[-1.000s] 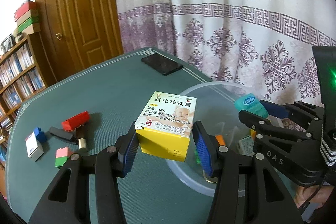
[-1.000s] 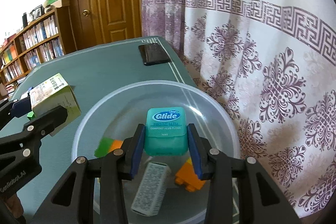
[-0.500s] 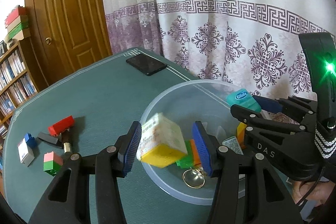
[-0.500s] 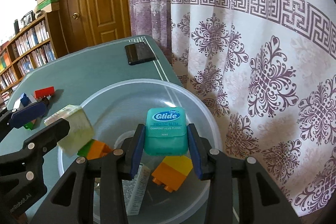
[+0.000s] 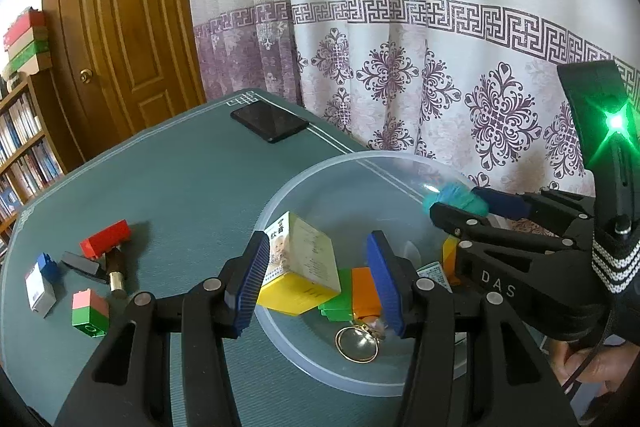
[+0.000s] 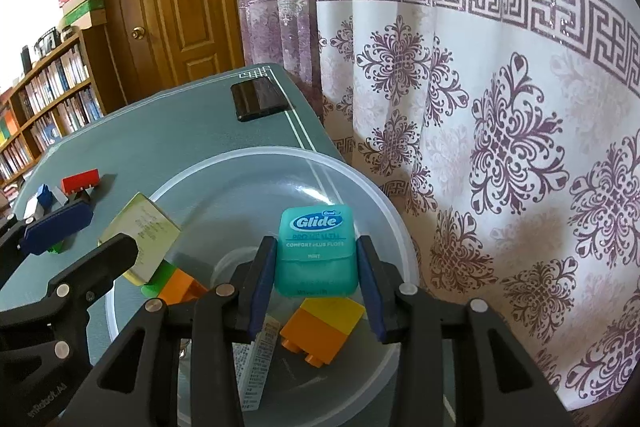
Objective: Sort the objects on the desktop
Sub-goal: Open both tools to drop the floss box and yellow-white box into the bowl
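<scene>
Teal plastic floss box (image 6: 316,253), light, stiff and slick, is sitting between the right gripper (image 6: 316,283)'s just-easing pads over the clear plastic bowl (image 6: 384,223); its flat sides are suiting them. Left gripper (image 5: 316,285) is gaping, empty.

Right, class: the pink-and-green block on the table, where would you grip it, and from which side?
Grip the pink-and-green block across its two flat side faces, probably best coming from above. It stands alone, pink half up, with free table on both sides; the brown-and-gold tube behind it leaves less room front to back.
</scene>
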